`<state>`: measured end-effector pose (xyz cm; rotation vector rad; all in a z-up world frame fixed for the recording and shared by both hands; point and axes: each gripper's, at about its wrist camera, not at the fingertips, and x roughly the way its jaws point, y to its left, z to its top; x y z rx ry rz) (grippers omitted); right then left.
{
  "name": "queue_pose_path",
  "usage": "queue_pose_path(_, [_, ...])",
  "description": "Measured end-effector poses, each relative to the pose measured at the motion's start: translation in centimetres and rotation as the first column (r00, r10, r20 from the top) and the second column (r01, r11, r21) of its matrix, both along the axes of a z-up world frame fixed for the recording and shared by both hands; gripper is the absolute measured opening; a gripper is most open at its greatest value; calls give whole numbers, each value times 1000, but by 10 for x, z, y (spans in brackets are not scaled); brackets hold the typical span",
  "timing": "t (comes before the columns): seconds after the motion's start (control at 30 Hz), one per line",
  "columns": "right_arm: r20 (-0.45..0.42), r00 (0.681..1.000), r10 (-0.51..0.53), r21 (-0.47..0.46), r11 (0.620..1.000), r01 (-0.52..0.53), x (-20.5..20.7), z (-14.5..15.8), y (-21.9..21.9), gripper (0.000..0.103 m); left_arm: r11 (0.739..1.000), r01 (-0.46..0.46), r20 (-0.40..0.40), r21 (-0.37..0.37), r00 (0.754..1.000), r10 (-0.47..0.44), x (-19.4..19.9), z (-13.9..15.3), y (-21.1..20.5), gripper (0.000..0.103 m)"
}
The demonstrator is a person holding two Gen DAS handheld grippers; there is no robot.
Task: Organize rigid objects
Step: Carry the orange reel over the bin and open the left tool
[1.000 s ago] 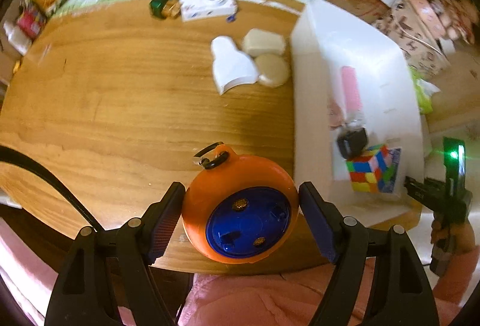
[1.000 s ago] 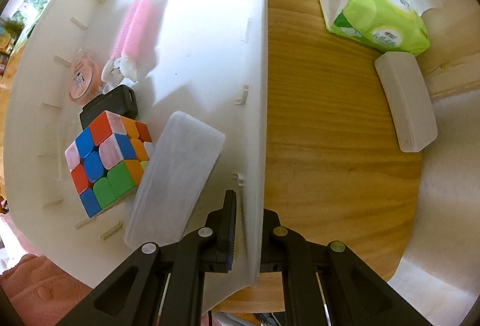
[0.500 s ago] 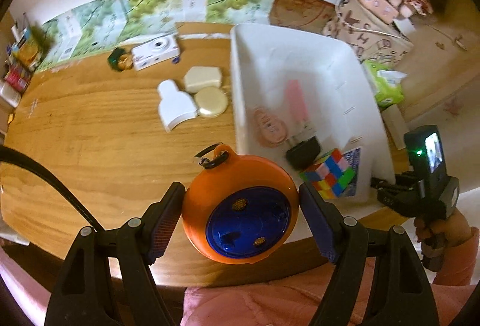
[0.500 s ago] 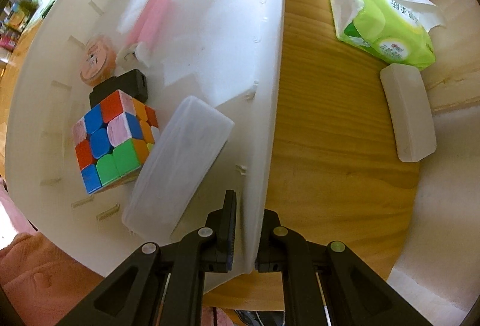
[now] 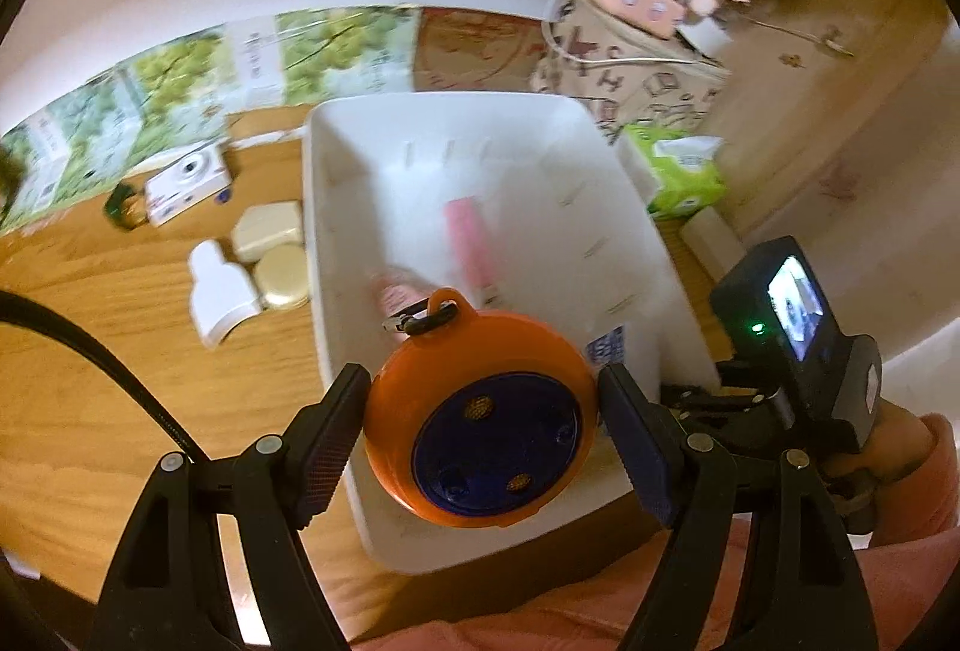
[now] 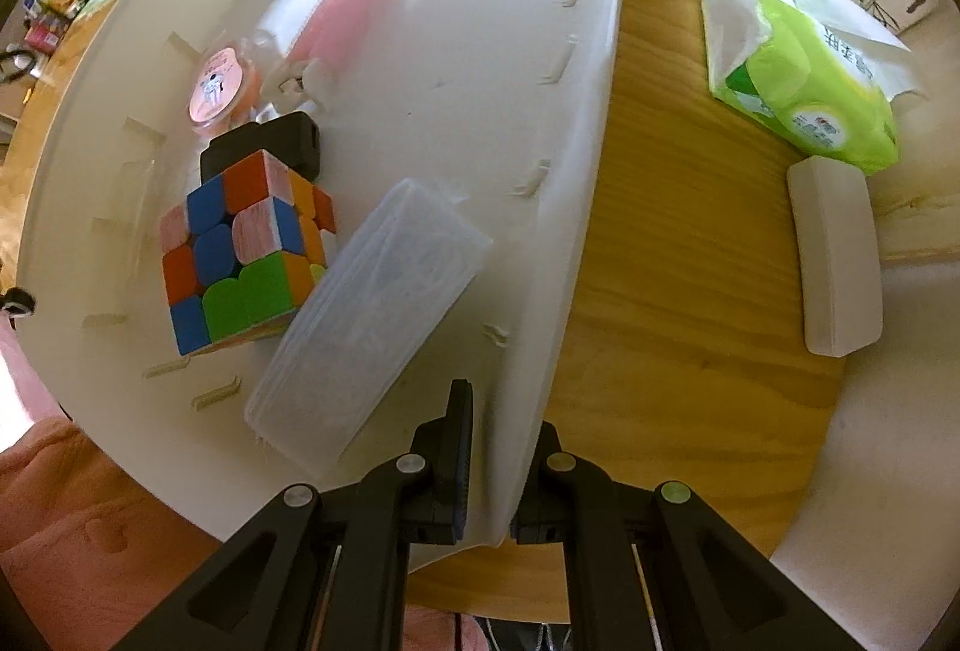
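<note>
My left gripper point(image 5: 480, 426) is shut on a round orange gadget with a blue face point(image 5: 480, 420) and holds it over the near end of the white bin point(image 5: 366, 183). My right gripper point(image 6: 501, 447) is shut on the bin's right wall point(image 6: 576, 207) at its near corner; its body shows in the left wrist view point(image 5: 792, 351). Inside the bin lie a colour cube point(image 6: 240, 255), a clear plastic case point(image 6: 372, 309), a black block point(image 6: 264, 147), a pink tube point(image 6: 342, 9) and a round pink tin point(image 6: 219, 87).
On the wooden table left of the bin lie a white bottle-shaped piece point(image 5: 219, 291), a cream box point(image 5: 267, 231), a round compact point(image 5: 282, 279) and a white camera point(image 5: 186, 180). Right of the bin lie a green tissue pack point(image 6: 804, 69) and a white case point(image 6: 837, 255).
My left gripper has swung right with the orange gadget, from over the bare table to over the bin's near end. My right gripper has kept its hold on the bin wall.
</note>
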<state>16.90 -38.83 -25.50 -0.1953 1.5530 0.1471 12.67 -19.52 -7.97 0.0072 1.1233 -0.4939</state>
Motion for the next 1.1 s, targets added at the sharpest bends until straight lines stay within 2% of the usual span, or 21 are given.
queue_pose_path(0.3, [-18,999,27,-9,1000,-27,3,-10,2,9,992,108,50,-69,993,-105,-5,-15,-25,80])
queue_pose_path(0.43, [-21,999,33,-19,999,-34,4,-14,4,9,987,131,29,-93,991,-129,-5,-22,-32,81])
queue_pose_path(0.63, [-22,1000,21,-37,999,-22,4,-20,7,9,984,154,12,-86,988,-154,-5,-28,-34,81])
queue_pose_path(0.73, [-20,1000,5,-35,999,-6,4,-21,6,9,977,164,43,-136,986,-160,-7,-21,-29,83])
queue_pose_path(0.9, [-21,1000,-21,-40,999,20,5,-26,7,9,975,177,111,-131,980,-163,-10,-7,-24,84])
queue_pose_path(1.1, [-9,997,-82,-47,996,81,8,-29,3,9,976,178,134,-127,978,-161,-8,0,-6,84])
